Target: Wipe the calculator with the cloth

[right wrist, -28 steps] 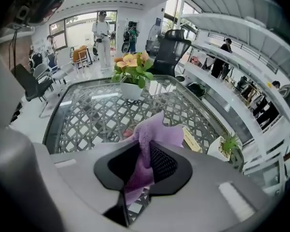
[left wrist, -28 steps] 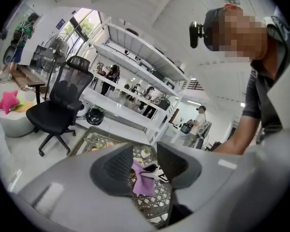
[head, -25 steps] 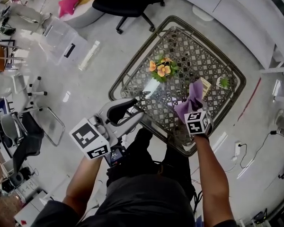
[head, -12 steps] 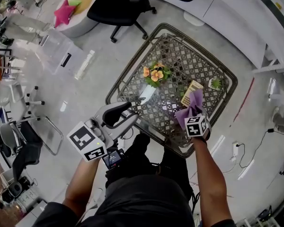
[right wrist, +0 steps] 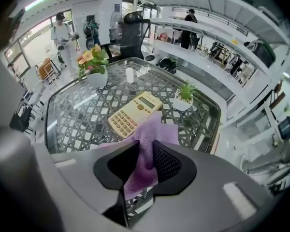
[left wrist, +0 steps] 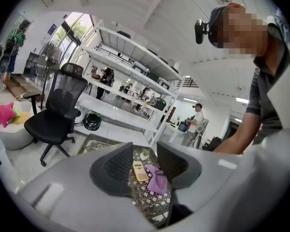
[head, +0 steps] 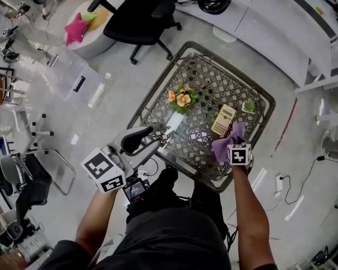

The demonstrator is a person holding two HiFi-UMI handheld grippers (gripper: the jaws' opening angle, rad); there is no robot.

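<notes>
Now the right gripper [right wrist: 146,166] jaws are pinching the purple cloth [right wrist: 150,129] and dragging it back off the calculator [right wrist: 134,112], which is lying uncovered just beyond them on the bench [right wrist: 72,115] — one pass looks done. The left gripper [left wrist: 144,153] jaws are hanging spread, empty.

Cloth [right wrist: 150,129]: purple, soft napped fabric, matt, hangs in loose folds
Calculator [right wrist: 134,112]: cream plastic casing, smooth, matt; keys paler, raised
Surface [head: 214,80]: clear glass top, glossy, carries bright reflections; under it a brown woven wicker lattice, rough, set in a darker rim
Left gripper [left wrist: 145,161]: grey plastic shell, smooth, faint sheen; fingers [left wrist: 118,164] black, matt, pads finely ribbed
Flower pot [right wrist: 97,78]: white, smooth, looks glazed
Floor [head: 96,128]: pale, polished, with shiny patches
</notes>
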